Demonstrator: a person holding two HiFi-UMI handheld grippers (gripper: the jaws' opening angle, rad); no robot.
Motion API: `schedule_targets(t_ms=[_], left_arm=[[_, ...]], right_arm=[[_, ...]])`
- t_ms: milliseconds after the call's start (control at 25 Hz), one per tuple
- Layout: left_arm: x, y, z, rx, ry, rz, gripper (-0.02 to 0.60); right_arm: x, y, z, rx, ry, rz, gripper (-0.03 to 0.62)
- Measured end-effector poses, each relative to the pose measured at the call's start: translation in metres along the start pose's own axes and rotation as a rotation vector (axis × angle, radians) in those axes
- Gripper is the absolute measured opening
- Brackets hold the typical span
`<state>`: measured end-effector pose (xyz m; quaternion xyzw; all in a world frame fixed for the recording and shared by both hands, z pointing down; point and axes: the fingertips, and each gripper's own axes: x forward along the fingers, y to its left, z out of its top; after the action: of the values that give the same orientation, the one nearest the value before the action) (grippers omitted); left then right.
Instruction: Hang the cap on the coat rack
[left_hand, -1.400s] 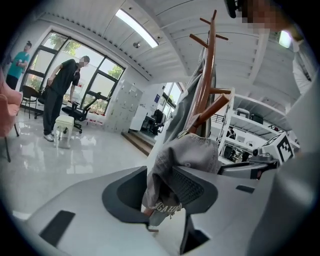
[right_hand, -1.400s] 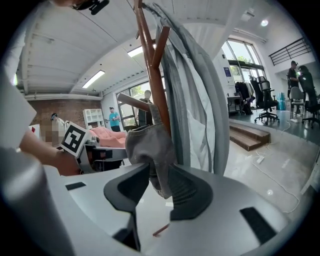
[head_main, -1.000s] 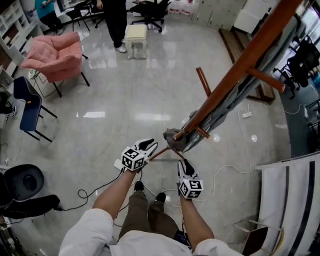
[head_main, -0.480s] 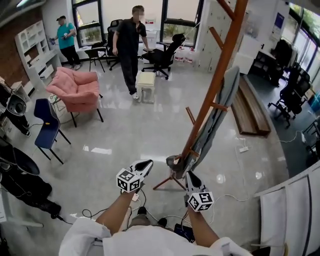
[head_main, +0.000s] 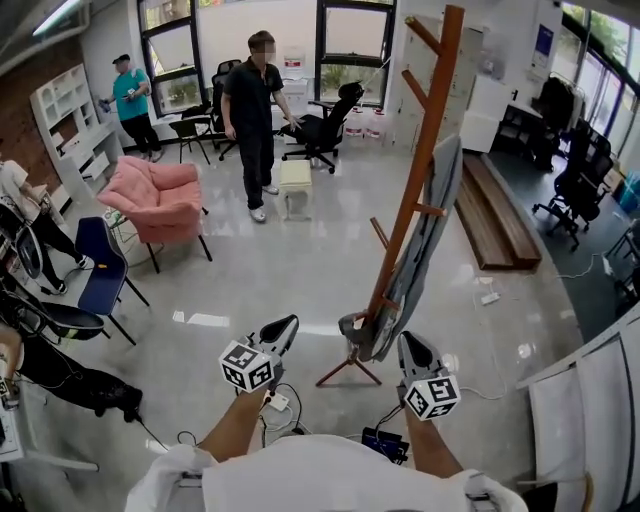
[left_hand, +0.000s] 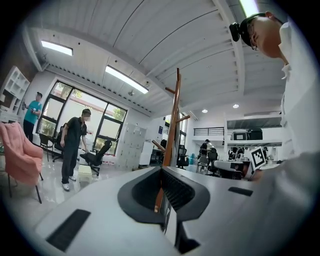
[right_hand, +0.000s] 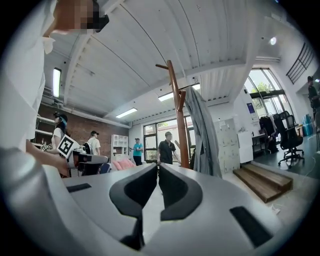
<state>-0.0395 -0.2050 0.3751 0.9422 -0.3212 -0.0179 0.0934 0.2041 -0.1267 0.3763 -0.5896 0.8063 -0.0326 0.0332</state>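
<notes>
Matte-grey left gripper (head_main: 284, 327) and right gripper (head_main: 408, 341) are just closing together, empty, near the slim wooden coat rack (head_main: 424, 150).

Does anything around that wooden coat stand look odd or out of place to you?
Only mildly: what looks like a grey cap hangs very low on the tall wooden coat rack, near its feet beside the long grey garment, while the upper pegs are bare. Nothing looks spilled or broken.
</notes>
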Motion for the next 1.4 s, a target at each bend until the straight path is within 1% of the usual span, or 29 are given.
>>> schedule_targets(t_ms=[120,240,360,440,560,760,1040,1400], left_arm=[[-0.008,0.003,0.003,0.022,0.008,-0.014,0.015],[-0.015,0.004,0.003,0.019,0.003,-0.018,0.015],[-0.018,0.005,0.000,-0.011,-0.016,-0.013,0.015],[-0.018,0.004,-0.005,-0.028,-0.008,-0.029,0.015],[-0.014,0.001,-0.005,-0.016,-0.002,-0.059,0.015],[-0.014,0.001,-0.013,-0.013,0.009,-0.072,0.015],[-0.015,-0.007,-0.015,-0.020,0.016,-0.113,0.015],[-0.019,-0.015,-0.014,-0.023,0.005,-0.135,0.015]], right_arm=[[-0.001,0.005,0.006,-0.004,-0.005,-0.023,0.028],[-0.001,0.010,0.007,0.004,-0.006,-0.044,0.028],[0.000,0.017,0.008,-0.003,-0.009,-0.030,0.028],[0.002,0.024,0.010,-0.012,-0.014,-0.016,0.028],[0.011,0.033,0.012,-0.023,-0.026,-0.001,0.028],[0.017,0.044,0.011,-0.037,-0.037,0.020,0.025],[0.015,0.047,0.009,-0.007,-0.039,0.023,0.025],[0.007,0.048,0.007,0.014,-0.041,0.013,0.025]])
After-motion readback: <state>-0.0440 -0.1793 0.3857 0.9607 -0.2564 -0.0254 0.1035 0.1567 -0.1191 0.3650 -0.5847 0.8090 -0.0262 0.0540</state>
